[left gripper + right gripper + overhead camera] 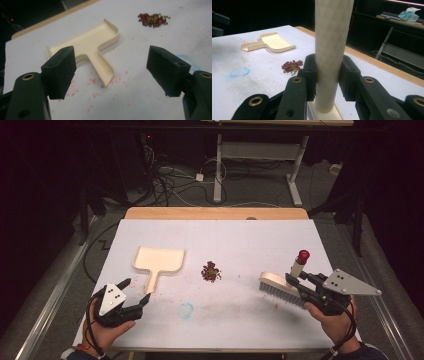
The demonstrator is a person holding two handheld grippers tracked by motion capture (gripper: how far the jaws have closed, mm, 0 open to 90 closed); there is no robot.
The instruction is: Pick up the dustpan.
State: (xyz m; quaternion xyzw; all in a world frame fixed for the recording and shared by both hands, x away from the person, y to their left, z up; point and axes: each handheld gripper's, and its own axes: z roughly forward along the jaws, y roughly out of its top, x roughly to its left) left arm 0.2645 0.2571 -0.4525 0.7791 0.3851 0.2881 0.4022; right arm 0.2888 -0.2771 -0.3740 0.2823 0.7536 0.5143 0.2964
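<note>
Sweeping setup on the white-covered table (260, 320), going left to right. Left gripper (134, 293) is hovering near the front-left corner with its jaws spread wide and nothing between them. Just ahead of it the cream plastic dustpan (159, 260) is lying flat, with its handle running straight back toward that claw and its open mouth facing the far side. So the left hand is clearly the nearer one for a grab, and the handle's long axis is lining up nicely between the open jaws.

Moving right, the little pile of dark red crumbs (211, 271) is sitting mid-table, between pan and brush. Right gripper (295, 281) is clamping tight on the pale handle of the red-capped hand brush (282, 290), whose grey bristles are resting on the table, well right of the pile.
</note>
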